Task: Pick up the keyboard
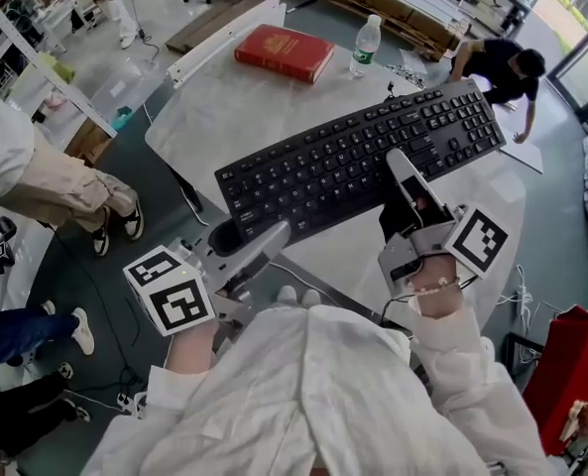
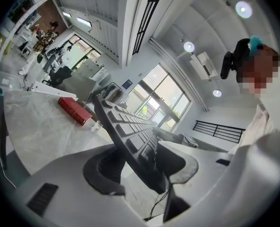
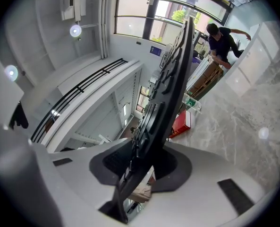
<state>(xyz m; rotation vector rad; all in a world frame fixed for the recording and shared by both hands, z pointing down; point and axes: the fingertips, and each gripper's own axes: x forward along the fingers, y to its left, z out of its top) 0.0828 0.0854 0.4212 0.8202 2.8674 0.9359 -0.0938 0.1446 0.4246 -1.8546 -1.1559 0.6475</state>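
White sleeves run out to both grippers, which point forward, about level, from the near side of a pale marble-patterned table (image 1: 224,117). The left gripper (image 1: 249,238) has the near left corner of the keyboard (image 1: 363,157), and the right gripper (image 1: 400,172) has its near edge, right of centre. In the left gripper view the keyboard stands edge-on between the dark ribbed pads (image 2: 101,170), which are closed on its thin body. In the right gripper view the jaws likewise clamp it from either side. The keyboard is held just above the tabletop, with a thin cable (image 2: 156,205) trailing beneath it. It is a flat slab of matte black plastic with low rows of keys. Beyond it on the table lie a red hardback book (image 1: 284,53) and a clear water bottle (image 1: 367,46).
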